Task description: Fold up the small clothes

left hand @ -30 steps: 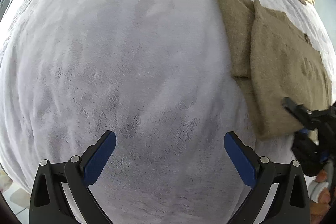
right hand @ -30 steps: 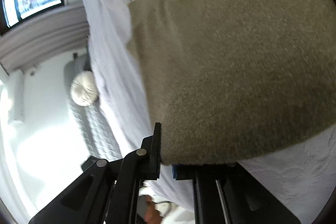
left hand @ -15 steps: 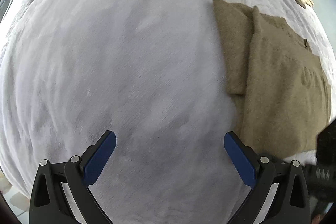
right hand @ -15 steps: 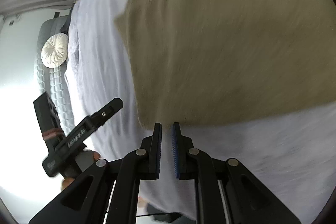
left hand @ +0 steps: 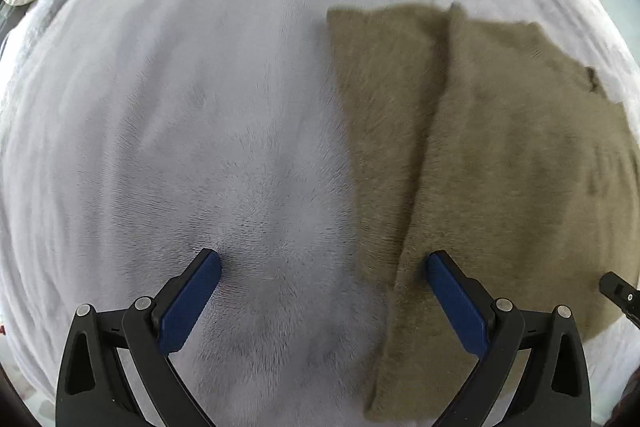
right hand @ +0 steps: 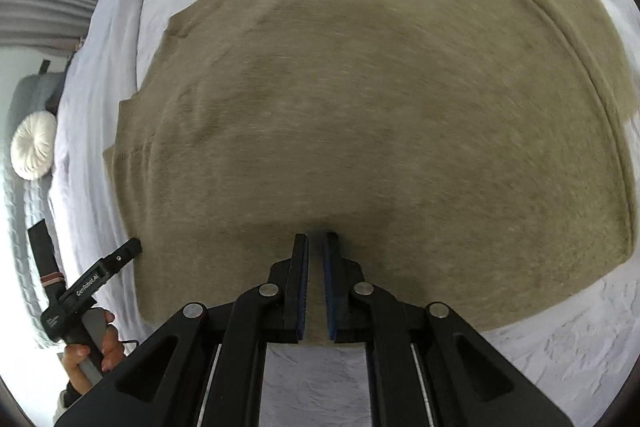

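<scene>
Ahead of the right gripper's (right hand: 316,239) closed, empty jaws lies the sweater (right hand: 380,99).

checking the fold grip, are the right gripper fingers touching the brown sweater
Cannot tell. In the right wrist view the right gripper is shut with nothing between its fingers, tips over the brown sweater; neither contact nor gap shows plainly.

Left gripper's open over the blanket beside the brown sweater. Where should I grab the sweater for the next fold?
Probably the sweater's loose edge nearest the left gripper. Come straight down from the blanket side, one finger each side of that edge. It lies flat, so only the edge offers a pinchable lip.
</scene>
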A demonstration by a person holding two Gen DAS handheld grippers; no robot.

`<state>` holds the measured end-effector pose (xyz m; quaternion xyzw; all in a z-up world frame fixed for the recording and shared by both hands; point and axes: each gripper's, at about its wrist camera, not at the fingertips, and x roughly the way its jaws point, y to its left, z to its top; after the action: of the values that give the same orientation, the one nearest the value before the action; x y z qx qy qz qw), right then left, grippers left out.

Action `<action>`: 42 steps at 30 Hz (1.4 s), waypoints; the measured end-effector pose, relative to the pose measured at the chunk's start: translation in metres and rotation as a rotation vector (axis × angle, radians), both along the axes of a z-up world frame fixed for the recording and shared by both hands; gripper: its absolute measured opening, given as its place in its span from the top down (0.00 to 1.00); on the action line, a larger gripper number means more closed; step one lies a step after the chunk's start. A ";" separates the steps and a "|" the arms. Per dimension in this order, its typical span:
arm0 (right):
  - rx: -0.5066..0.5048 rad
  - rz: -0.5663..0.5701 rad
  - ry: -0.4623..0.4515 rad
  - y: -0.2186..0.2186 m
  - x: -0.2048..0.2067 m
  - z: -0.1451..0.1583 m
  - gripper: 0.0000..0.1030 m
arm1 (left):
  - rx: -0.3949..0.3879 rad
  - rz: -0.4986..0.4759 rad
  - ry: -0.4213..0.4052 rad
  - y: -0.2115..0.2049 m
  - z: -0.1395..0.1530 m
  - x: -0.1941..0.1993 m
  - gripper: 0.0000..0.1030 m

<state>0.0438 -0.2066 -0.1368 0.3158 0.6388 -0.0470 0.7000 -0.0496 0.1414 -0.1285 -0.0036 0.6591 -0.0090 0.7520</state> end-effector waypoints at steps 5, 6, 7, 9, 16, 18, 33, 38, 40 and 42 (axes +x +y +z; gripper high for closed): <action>-0.019 0.019 0.006 -0.010 -0.004 0.009 0.92 | -0.028 -0.008 0.000 0.020 0.002 -0.002 0.00; -0.022 0.023 0.005 -0.011 -0.004 0.011 0.92 | -0.030 -0.010 0.000 0.023 0.004 -0.002 0.00; -0.025 0.026 0.006 -0.014 -0.008 0.010 0.91 | -0.030 -0.013 0.000 0.024 0.005 -0.002 0.00; -0.021 0.027 0.009 -0.012 -0.012 0.011 0.91 | -0.022 -0.017 0.004 0.033 0.011 -0.006 0.00; 0.012 -0.016 0.021 -0.016 -0.035 0.013 0.91 | -0.008 -0.015 0.009 0.037 0.029 -0.028 0.00; 0.019 -0.030 0.024 -0.016 -0.038 0.014 0.91 | -0.008 -0.010 0.013 0.041 0.032 -0.034 0.00; 0.088 0.014 0.025 0.023 -0.033 0.017 0.91 | -0.026 0.000 0.011 0.032 0.044 -0.048 0.00; 0.122 0.033 0.033 0.040 -0.032 0.013 0.90 | -0.023 -0.008 0.011 0.030 0.051 -0.054 0.00; 0.143 0.032 0.040 0.045 -0.032 0.010 0.84 | -0.023 -0.009 0.011 0.030 0.051 -0.054 0.00; 0.155 0.029 0.046 0.049 -0.033 0.008 0.70 | -0.025 -0.007 0.011 0.029 0.052 -0.054 0.00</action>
<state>0.0106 -0.1577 -0.1288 0.3588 0.6608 0.0055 0.6593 -0.1032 0.1701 -0.0769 -0.0106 0.6632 -0.0197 0.7481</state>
